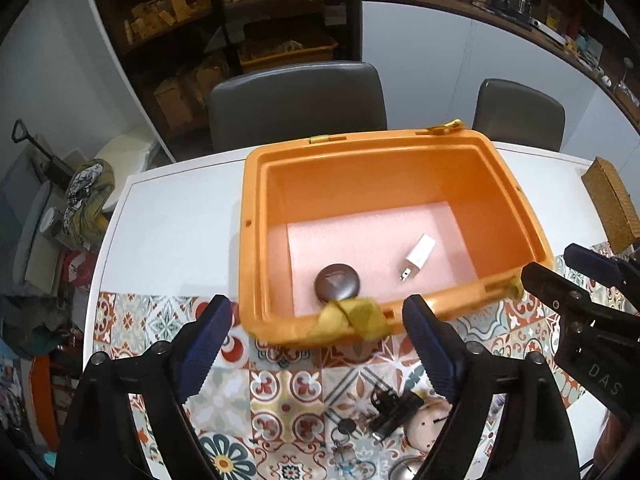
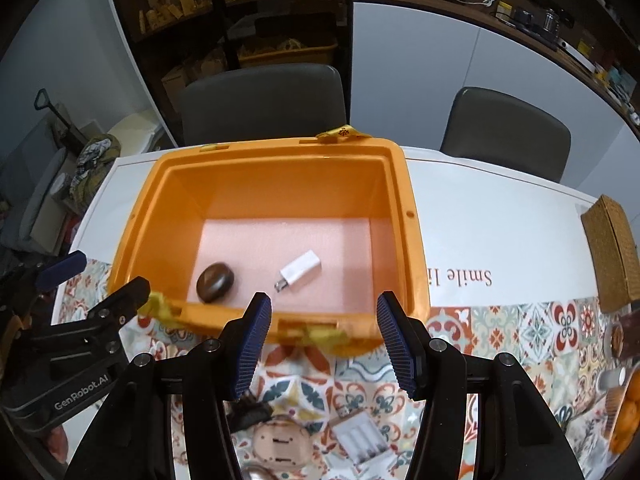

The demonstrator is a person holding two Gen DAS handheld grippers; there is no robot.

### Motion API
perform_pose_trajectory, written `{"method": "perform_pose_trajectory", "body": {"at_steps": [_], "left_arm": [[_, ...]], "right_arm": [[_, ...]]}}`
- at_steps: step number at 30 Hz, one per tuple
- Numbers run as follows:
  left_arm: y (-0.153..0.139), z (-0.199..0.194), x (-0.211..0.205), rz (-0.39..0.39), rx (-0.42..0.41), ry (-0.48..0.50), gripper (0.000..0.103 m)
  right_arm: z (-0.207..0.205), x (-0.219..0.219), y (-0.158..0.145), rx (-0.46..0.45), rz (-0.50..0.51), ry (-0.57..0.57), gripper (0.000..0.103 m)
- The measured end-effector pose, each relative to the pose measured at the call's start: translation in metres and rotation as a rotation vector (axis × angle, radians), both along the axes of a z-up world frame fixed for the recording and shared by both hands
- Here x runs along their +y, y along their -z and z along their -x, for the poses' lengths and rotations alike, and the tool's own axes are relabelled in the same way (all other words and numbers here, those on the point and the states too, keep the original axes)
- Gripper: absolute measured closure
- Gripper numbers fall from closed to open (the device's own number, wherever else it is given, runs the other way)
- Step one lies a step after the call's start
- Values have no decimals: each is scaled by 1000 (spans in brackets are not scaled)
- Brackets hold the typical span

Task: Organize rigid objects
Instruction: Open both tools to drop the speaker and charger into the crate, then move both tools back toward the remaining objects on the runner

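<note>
An open orange plastic box (image 1: 256, 216) (image 2: 412, 240) stands on the table. On its pink foam floor lie a round dark brown case (image 1: 337, 282) (image 2: 215, 276) and a white USB charger plug (image 1: 417, 257) (image 2: 300, 271). My left gripper (image 1: 320, 346) is open and empty, just in front of the box's near rim. My right gripper (image 2: 323, 346) is open and empty at the near rim too. Between the grippers on the tiled cloth lie a black clip (image 1: 390, 408), a pink round device (image 2: 279, 442) and a white battery holder (image 2: 362, 438).
The white table (image 1: 180, 208) carries a patterned tile cloth (image 1: 280, 392) at the near side. A wicker box (image 2: 612, 252) stands at the right edge, with snacks and oranges (image 2: 624, 416) near it. Two grey chairs (image 1: 296, 100) stand behind the table.
</note>
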State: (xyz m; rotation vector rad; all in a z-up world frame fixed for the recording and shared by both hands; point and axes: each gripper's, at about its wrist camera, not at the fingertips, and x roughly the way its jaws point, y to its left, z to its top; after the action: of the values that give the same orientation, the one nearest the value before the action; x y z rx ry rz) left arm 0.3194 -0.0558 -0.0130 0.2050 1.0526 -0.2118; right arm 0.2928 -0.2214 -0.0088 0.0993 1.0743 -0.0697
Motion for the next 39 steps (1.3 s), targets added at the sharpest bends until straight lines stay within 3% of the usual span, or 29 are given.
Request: {"method": "perform_pose_trajectory", "body": {"at_steps": [5,9,19,39], "left_arm": [[-5,21,10,6,-29,-29,14],[-6,40,15,1,-49,-36,12],[-5,83,25,-30,-102,-40,12],[17,161,51,-16,-110,-92,9]], "right_arm": [[27,4,-5,-31,7,5,47],[50,9,-11,-79,11,-3,39],[95,18,-8,-131,9,2,38],[166,33,36,-88,-59,-9,38]]}}
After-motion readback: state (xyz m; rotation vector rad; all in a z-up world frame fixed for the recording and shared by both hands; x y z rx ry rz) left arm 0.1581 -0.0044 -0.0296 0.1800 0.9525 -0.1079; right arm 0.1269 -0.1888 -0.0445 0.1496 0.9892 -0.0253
